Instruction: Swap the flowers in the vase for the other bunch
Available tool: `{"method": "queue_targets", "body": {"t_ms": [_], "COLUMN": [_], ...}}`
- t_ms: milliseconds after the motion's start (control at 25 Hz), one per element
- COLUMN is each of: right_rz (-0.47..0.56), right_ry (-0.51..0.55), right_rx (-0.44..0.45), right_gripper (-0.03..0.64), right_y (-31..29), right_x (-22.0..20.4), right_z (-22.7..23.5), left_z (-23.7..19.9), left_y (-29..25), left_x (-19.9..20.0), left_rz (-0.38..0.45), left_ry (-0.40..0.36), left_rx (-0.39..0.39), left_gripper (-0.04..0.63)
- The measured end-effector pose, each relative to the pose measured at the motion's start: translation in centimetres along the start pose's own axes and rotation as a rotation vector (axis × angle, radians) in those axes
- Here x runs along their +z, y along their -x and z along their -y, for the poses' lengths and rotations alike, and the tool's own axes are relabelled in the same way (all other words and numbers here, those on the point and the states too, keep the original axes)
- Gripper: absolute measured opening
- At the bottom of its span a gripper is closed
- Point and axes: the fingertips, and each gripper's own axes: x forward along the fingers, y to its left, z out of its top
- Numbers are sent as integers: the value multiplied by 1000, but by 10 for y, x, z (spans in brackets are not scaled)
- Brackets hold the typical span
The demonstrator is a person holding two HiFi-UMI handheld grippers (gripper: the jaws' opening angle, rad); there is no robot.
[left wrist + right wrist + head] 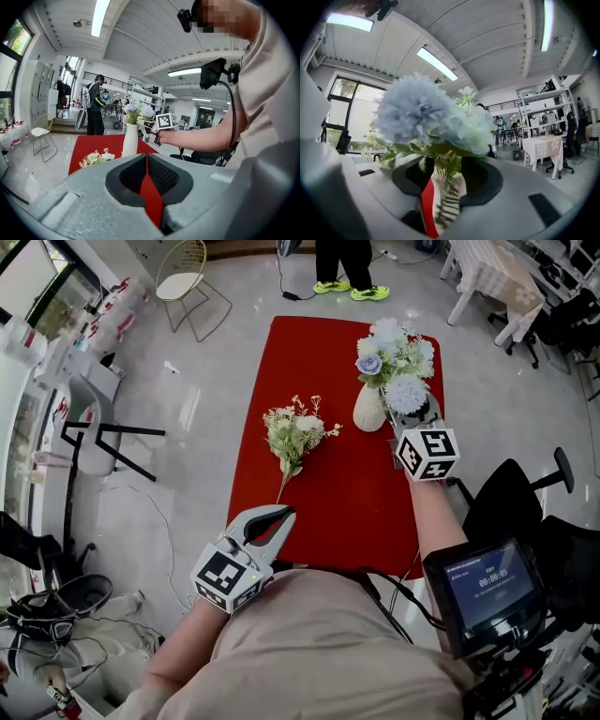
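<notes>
Now, vase bunch [394, 357]: I see it standing upright in the vase [368, 411], with its long axis vertical, stems down in the mouth and heads up. It sits at the far right of the red table [319, 362].
Look of the vase bunch: large pale blue pompom heads, one lilac rose, white blooms, green leaves and a fern sprig.
Loose bunch [292, 435]: it lies flat on the table, left of the vase and apart from it. Its long axis runs near to far, with the bare stem end toward me and the heads away.
Look of the loose bunch: small cream-white blooms among green leaves on one thin stem.
Count: two bunches, one vase, two hand-held grippers.
Vase: white, upright, with a narrow neck.
Right hand-held gripper [443, 176]: it is held level on my side of the vase bunch. Its jaws are closed onto the stems and leaves just above the vase mouth, and the white of the vase shows in the slit between them.
Left hand-held gripper [279, 517]: it is over the near edge of the table, close to the loose bunch's stem end. Its jaws are pressed together with nothing between them; only a sliver of red table shows.
Surroundings: a pale floor, a wire chair [187, 277] beyond the far left corner, and a person's legs in yellow-green shoes [349, 285] past the far end.
</notes>
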Motion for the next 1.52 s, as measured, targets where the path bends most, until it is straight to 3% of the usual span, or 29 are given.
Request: {"method": "queue_targets", "body": {"t_ms": [160, 400, 800, 1520], "right_rz": [5, 14, 64, 197], "right_ry": [11, 19, 25, 36], "right_rx": [-35, -56, -70, -85], "right_gripper": [118, 72, 64, 58], "right_y": [3, 7, 10, 40], "right_x": [2, 4, 26, 102], "right_z": [3, 10, 11, 7], "left_z": [-6, -5, -4, -6], "left_y": [7, 6, 5, 12], "left_x": [1, -1, -2, -8], "left_rz": [6, 2, 15, 52], "left_ry": [13, 14, 21, 8], "left_rx": [28, 35, 23, -15], "left_gripper": [8, 8, 8, 8]}}
